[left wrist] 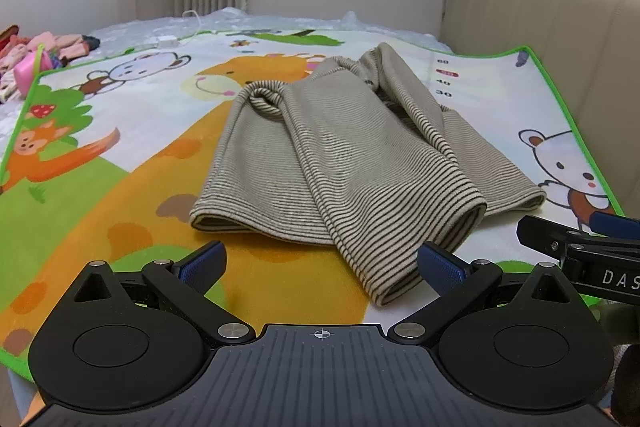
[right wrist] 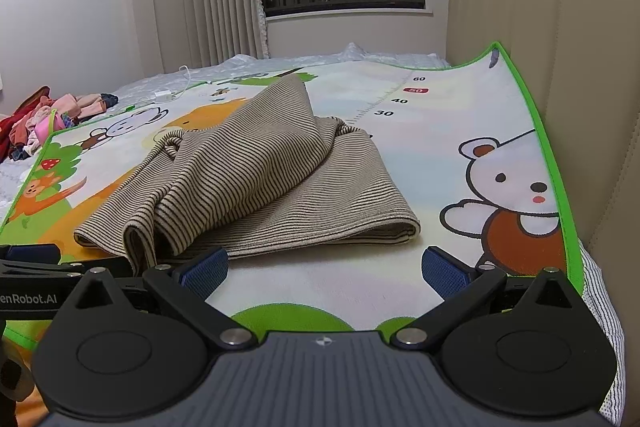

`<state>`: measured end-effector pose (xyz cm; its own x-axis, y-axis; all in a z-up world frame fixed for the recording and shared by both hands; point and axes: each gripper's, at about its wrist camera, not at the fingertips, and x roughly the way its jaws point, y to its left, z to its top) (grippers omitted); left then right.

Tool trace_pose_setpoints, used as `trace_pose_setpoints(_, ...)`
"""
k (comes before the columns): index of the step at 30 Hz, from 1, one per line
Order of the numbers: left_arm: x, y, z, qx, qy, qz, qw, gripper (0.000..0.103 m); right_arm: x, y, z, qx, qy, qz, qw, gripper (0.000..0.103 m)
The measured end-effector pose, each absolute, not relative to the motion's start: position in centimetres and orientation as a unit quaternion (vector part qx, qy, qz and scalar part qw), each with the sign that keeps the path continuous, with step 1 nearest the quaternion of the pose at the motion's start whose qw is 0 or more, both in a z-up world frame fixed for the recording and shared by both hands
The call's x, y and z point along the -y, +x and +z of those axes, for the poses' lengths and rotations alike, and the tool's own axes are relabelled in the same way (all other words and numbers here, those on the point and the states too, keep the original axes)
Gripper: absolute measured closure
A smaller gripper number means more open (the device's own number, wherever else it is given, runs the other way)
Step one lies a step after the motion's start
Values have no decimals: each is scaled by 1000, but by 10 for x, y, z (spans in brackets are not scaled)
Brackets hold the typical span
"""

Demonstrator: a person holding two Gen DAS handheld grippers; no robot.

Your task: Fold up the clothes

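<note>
While both tools sit low at the near edge of the play mat (left wrist: 120, 187), nothing is gripped yet. Left hand-held gripper (left wrist: 320, 265): fingers spread wide, empty, with the tip of a striped sleeve-like fold just between and ahead of them. Right hand-held gripper (right wrist: 325, 267): also spread, empty, bare mat between its blue pads (right wrist: 444, 273).

Striped garment (left wrist: 344, 155): lies mid-mat on the bed, partly folded, bunched. One long panel crosses diagonally over the flat body; the collar end is rolled at the far side. In the right wrist view the near hem (right wrist: 320, 233) is a doubled edge just ahead of the right fingers, and loose pleats stand up at the left.

Risks, as judged from here:
- Pinching the doubled hem may catch only the top layer, so the lower layer drags and the fold skews.
- The diagonal panel overhangs the body; lifting either corner could pull it off and undo the stack.
- The thin mat could be nipped along with the cloth if the fingers close too low.
- The two tools sit near each other; the right one's finger shows at the edge of the left view, so an inward sweep could collide.
- The headboard (right wrist: 560, 67) crowds the right side.
</note>
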<state>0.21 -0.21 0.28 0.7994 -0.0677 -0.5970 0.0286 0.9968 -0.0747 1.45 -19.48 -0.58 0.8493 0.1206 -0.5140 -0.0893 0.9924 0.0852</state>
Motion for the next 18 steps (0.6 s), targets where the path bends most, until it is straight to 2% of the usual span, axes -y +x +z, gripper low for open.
trace_pose_setpoints(18, 4, 2, 2, -315, -27, -28, 948, 0, 196, 16, -7, -272, 29, 52, 960, 0)
